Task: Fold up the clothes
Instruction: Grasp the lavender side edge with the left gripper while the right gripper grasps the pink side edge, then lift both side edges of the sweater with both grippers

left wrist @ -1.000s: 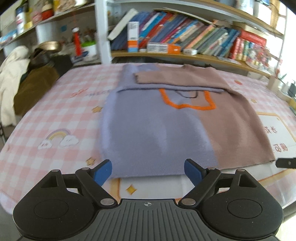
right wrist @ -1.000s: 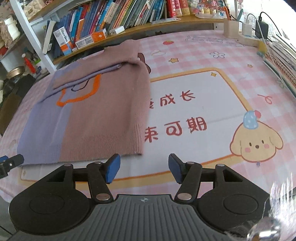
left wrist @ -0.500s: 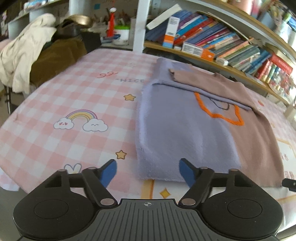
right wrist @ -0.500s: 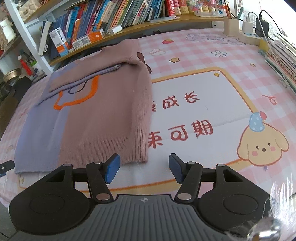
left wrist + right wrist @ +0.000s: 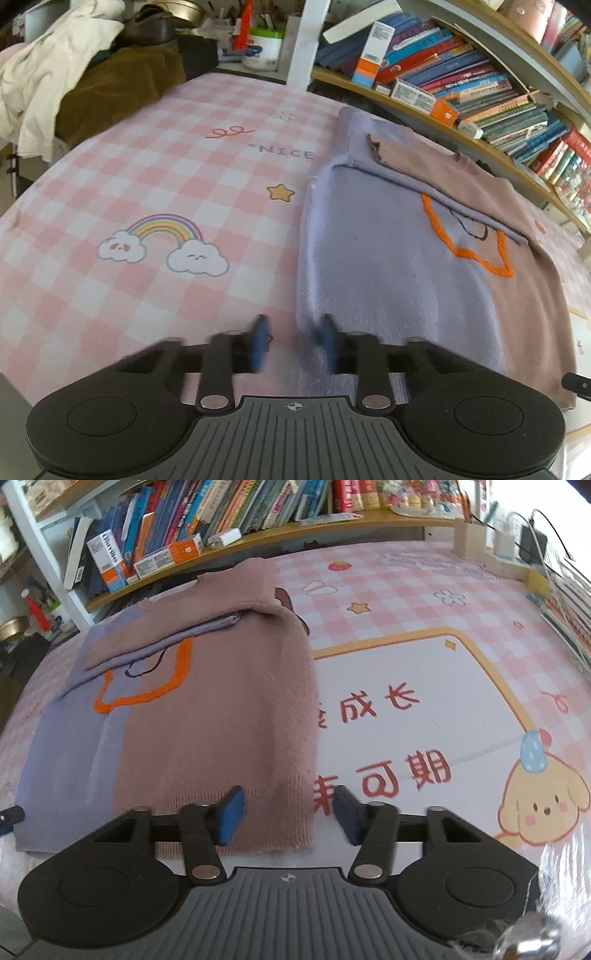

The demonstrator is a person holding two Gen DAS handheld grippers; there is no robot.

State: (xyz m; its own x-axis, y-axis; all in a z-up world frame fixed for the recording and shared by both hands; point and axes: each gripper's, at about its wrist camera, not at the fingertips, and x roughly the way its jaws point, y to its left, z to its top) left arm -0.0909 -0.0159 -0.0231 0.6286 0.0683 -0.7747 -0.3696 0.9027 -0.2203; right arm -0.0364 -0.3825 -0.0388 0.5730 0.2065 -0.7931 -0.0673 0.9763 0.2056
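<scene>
Between both closing jaws sit the sweater's (image 5: 388,266) two near hem corners.

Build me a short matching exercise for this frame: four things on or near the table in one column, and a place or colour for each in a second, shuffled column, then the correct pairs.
Things:
1. sweater's lilac half
2. sweater's brown half
3. rainbow print
4. puppy print

Place or colour:
A. on the tablecloth, beyond the sweater's brown edge
B. the hem corner between the closing left claw fingers
C. on the pink checks, beyond the sweater's lilac edge
D. the hem corner between the closing right claw fingers

Pairs: 1-B, 2-D, 3-C, 4-A
</scene>
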